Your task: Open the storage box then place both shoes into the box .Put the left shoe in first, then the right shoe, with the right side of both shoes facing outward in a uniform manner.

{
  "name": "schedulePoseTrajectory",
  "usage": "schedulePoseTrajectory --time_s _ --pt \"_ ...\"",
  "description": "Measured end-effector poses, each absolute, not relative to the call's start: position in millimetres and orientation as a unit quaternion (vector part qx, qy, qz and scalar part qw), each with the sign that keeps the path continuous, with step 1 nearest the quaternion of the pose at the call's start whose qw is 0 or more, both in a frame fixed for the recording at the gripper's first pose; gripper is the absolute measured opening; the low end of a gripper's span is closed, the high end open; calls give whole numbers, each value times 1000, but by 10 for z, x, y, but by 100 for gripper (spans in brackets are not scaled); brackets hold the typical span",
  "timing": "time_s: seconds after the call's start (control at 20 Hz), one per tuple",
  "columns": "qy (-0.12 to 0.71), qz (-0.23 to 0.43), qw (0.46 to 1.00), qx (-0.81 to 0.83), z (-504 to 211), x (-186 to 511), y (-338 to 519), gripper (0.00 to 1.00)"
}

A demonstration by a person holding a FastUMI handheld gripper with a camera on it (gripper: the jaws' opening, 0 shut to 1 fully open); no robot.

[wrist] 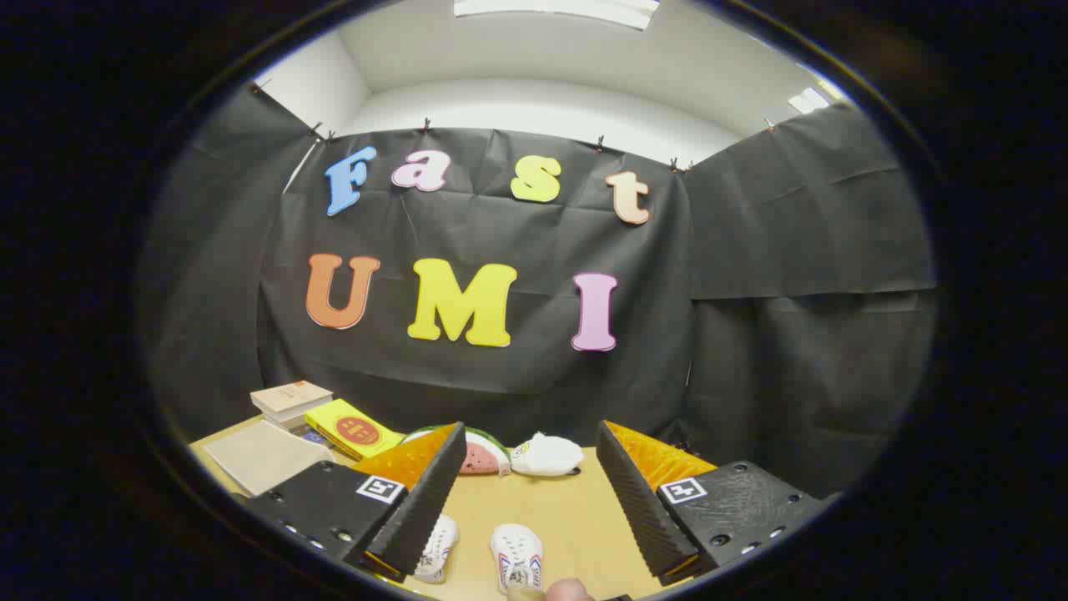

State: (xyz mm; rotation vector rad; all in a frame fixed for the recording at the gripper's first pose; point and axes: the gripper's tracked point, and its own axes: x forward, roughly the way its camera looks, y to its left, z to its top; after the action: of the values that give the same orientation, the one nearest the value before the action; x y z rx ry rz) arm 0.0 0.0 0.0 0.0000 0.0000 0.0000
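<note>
on the tabletop (567, 509) below my jaws (531, 501), two shoes (517, 558) sit side by side. jaws wide open, holding nothing, raised to line up a grab.

Two shoes lie on the wooden table (576, 509), low between the fingers of the gripper (531, 509), whose fingers stand wide apart and touch neither. Both are small and white with white laces, seen from above with toes pointing away. The left shoe (436, 547) lies just beside the left finger, its near side partly hidden behind that finger. The right shoe (516, 555) lies near the middle of the gap, apart from the first, and shows red and blue stripes along its sides; its heel end is cut off by the view
</note>
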Motion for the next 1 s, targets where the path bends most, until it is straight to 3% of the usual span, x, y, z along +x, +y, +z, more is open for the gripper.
schedulePoseTrajectory --time_s 1.0 --pt "17 56 998 13 -35 303 202 95"
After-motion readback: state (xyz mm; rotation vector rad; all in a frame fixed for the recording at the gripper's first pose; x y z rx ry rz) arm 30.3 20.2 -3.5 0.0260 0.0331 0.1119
